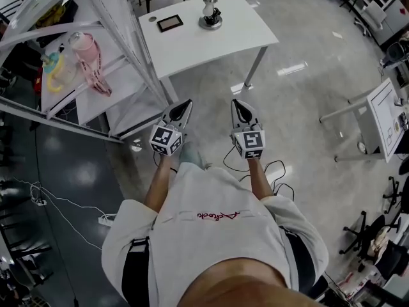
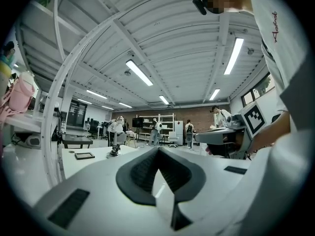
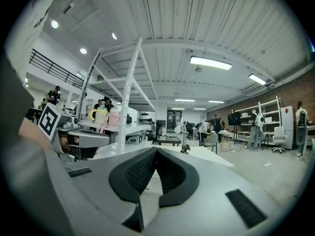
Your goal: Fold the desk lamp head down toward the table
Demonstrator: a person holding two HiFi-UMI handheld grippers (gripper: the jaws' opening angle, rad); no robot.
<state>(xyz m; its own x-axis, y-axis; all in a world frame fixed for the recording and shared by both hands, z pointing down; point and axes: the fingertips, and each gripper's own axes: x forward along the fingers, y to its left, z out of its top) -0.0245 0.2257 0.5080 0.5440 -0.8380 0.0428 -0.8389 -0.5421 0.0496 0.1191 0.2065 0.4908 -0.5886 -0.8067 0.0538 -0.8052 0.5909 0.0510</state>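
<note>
While both tools are held level in front of the person, the desk lamp (image 1: 210, 11) stands well ahead of them on the white desk (image 1: 249, 34), with open floor between, so the task has not yet been started on. The left tool (image 1: 185, 107) and the right tool (image 1: 239, 106) are each clenched with nothing between the pads. In the head view the lamp sits about midway between the lines of the two tools, upright on its round base, its stem rising straight and its head at the top, so its long axis is vertical. It shows left of the jaws in the left gripper view and only a little right of them in the right gripper view. By that, the right tool looks the better aimed, though neither is clearly nearer. A dark framed tablet (image 1: 170, 23) lies to the lamp's left, apart from it. The coming move is likely an approach straight ahead to the desk's near edge.
</note>
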